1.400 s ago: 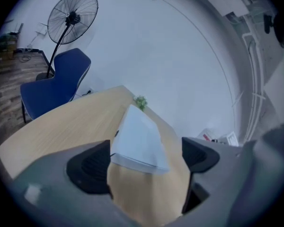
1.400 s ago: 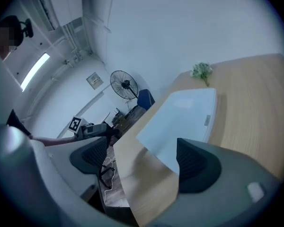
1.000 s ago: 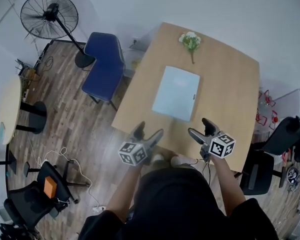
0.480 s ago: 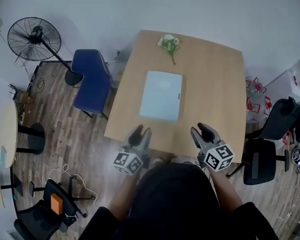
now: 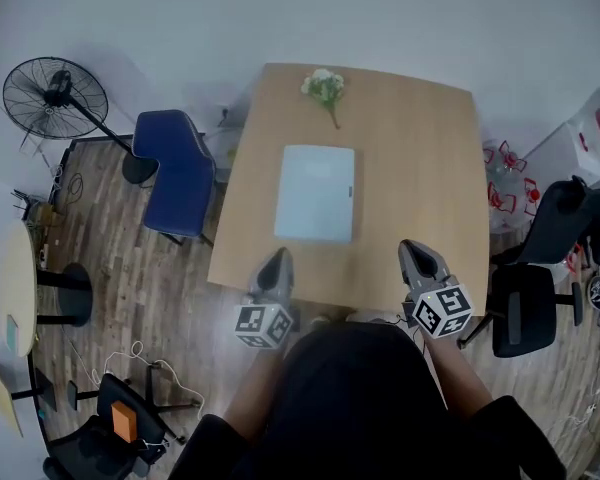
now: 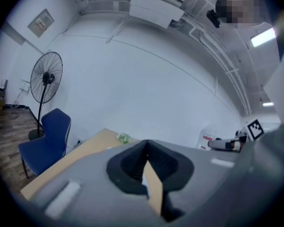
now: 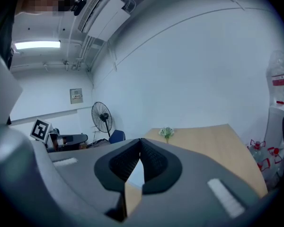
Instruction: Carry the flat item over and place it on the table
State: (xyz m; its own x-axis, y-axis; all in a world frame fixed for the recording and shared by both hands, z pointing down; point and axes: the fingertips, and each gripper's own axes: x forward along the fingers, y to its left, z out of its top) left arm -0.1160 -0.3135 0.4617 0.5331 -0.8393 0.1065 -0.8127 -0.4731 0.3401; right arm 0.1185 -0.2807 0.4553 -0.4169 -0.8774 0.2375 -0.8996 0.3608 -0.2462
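Note:
A flat pale blue rectangular item (image 5: pixel 316 193) lies in the middle of the wooden table (image 5: pixel 420 178). My left gripper (image 5: pixel 276 265) hangs at the table's near edge, left of the item's near corner, shut with nothing in it. My right gripper (image 5: pixel 416 256) hangs over the near edge to the right, also shut and empty. In the left gripper view the black pads (image 6: pixel 132 164) meet at the tip. In the right gripper view the black pads (image 7: pixel 154 161) meet too, with the item (image 7: pixel 135 174) seen through the gap below them.
A small bunch of white flowers (image 5: pixel 324 86) lies at the table's far edge. A blue chair (image 5: pixel 180 173) stands left of the table, a standing fan (image 5: pixel 53 96) beyond it. Black office chairs (image 5: pixel 535 288) crowd the right side. Another black chair with an orange block (image 5: pixel 125 420) is at lower left.
Both grippers have gone from open to shut. The view has shifted so the table sits more squarely ahead, and both grippers stay at its near edge.

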